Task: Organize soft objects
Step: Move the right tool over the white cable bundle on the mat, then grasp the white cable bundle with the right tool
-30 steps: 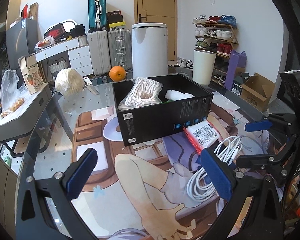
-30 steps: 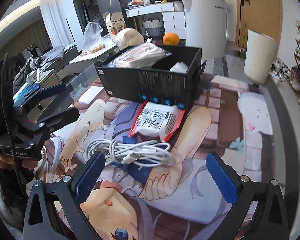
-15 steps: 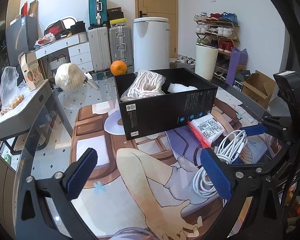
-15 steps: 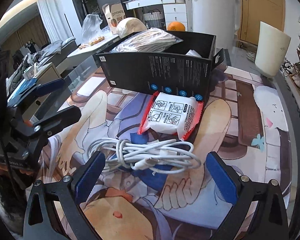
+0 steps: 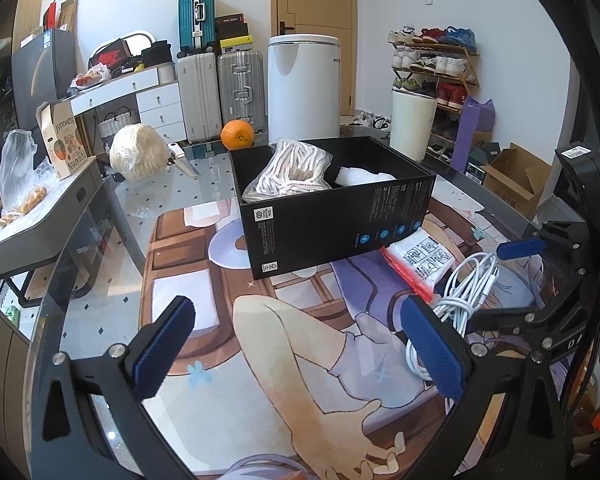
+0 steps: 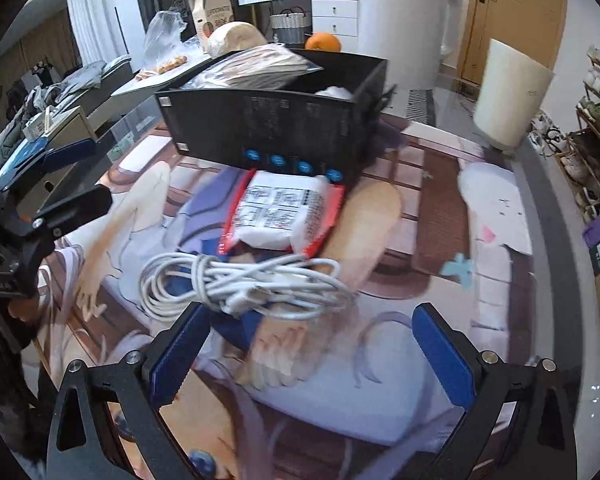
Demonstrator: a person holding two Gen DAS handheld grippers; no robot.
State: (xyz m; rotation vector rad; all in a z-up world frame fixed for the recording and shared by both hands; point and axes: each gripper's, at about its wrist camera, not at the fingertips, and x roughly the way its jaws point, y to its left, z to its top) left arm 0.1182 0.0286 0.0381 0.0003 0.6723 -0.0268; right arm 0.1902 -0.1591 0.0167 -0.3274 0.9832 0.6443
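White cable bundle (image 6: pixel 240 284) lies loose just in front of the black box (image 6: pixel 276 128), touching the red-edged packet (image 6: pixel 280 216). Right gripper (image 6: pixel 300 348) gapes wide and empty just short of it; left gripper (image 5: pixel 300 344) is wide too. Risk, I'd guess: pinching one loop so the coil unravels and drags the packet.

This is a room in someone's home. Three suitcases (image 5: pixel 216 92) stand by the wall next to a wooden door (image 5: pixel 314 28). A shoe rack (image 5: pixel 434 68) full of sneakers is in the corner. There is a white dresser (image 5: pixel 140 96) with drawers and a wicker basket (image 5: pixel 114 124) under it. A tall white bin (image 5: pixel 304 88) stands near the door. On the glass table (image 5: pixel 148 200) sit an orange (image 5: pixel 237 135) and a bag of snacks (image 5: pixel 18 176). Cardboard boxes (image 5: pixel 508 178) lie on the floor. Curtains (image 6: pixel 88 20) hang at the window.
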